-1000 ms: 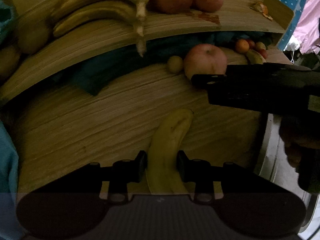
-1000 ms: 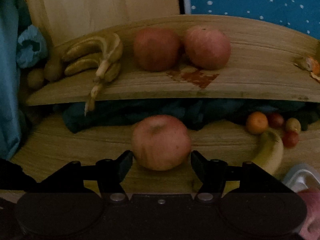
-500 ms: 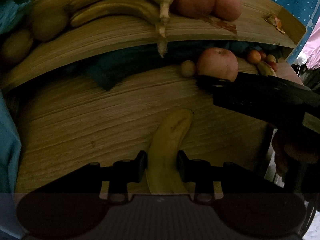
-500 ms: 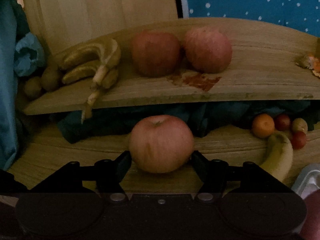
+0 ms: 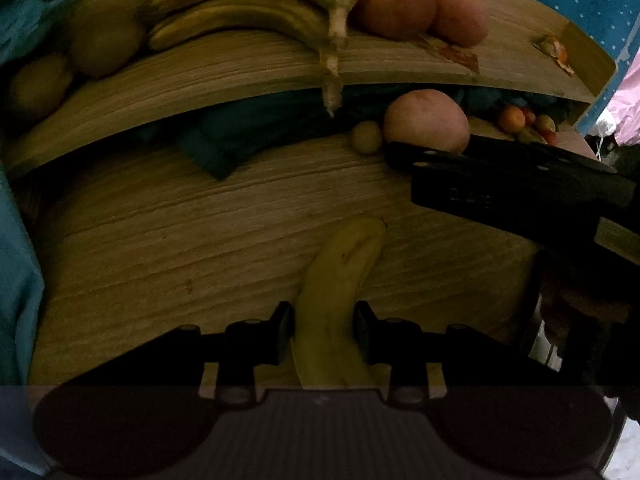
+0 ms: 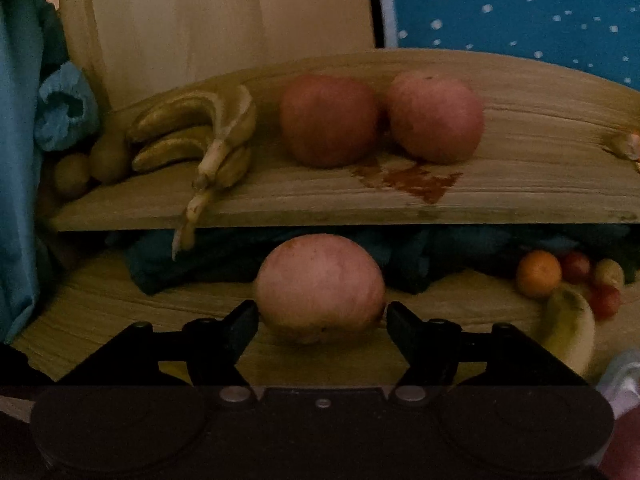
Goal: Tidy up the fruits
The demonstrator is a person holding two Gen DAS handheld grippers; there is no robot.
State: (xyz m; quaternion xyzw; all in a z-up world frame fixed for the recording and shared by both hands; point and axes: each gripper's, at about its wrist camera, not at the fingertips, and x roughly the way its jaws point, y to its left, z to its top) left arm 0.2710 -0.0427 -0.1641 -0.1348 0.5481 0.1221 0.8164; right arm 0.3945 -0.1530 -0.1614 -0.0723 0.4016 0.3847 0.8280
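My left gripper (image 5: 322, 328) is shut on a yellow banana (image 5: 344, 272), which points forward over the lower wooden board (image 5: 160, 240). Between the fingers of my right gripper (image 6: 322, 320) sits a pink-red apple (image 6: 320, 280); both fingers press its sides and it hangs just above the board. In the left wrist view that same apple (image 5: 426, 120) shows at the tip of the black right gripper, beside a small round fruit (image 5: 366, 138). On the upper shelf (image 6: 520, 128) lie a banana bunch (image 6: 192, 132) and two apples (image 6: 328, 120).
Brown round fruits (image 6: 72, 172) sit at the shelf's left end and a peel scrap (image 6: 626, 146) at its right. A red stain (image 6: 416, 180) marks the shelf. Dark cloth (image 6: 240, 260) fills the gap under it. A loose banana (image 6: 570, 328), orange (image 6: 538, 274) and small fruits lie lower right.
The shelf has drawn nearer in both views. The apple has tipped between my right fingers, hiding its stem. The banana stays fixed in my left gripper.
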